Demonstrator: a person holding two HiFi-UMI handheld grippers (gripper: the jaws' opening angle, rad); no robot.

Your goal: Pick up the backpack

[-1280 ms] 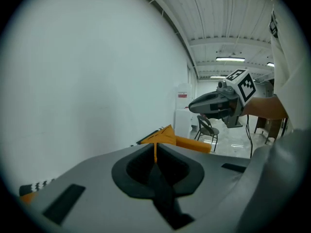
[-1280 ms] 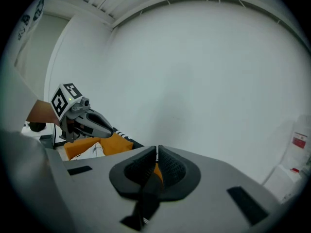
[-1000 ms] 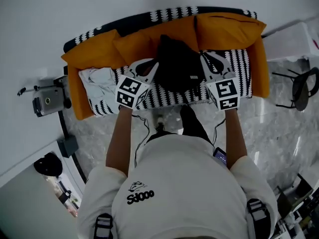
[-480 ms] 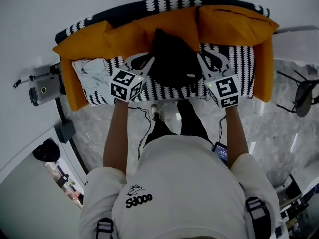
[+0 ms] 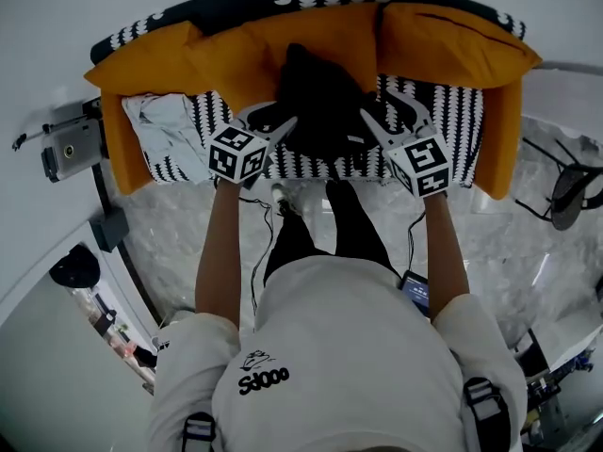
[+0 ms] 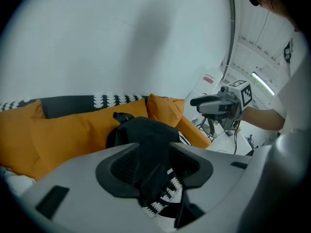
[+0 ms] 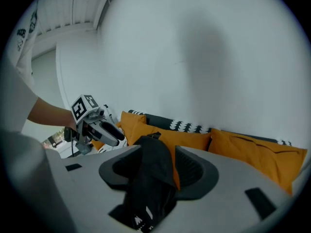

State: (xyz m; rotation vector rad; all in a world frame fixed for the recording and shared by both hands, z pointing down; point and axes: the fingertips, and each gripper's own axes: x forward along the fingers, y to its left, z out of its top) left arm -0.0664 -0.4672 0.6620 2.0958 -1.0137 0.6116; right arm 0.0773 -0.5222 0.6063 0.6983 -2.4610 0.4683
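The black backpack sits upright on the sofa seat, leaning against the orange back cushions. My left gripper is at its left side and my right gripper at its right side. Both sets of jaws are opening. In the left gripper view the backpack shows between the spread pads of the left gripper, which do not press on it. The right gripper view shows the same: black fabric hangs between the parted pads of the right gripper.
The sofa has a black-and-white patterned seat and orange side cushions. A white cloth lies at its left end. A grey device stands on the left, a black chair on the right. The person's legs stand against the sofa front.
Both grippers came down with the backpack to the sofa seat. Their jaws, shut on its sides before, have spread apart.
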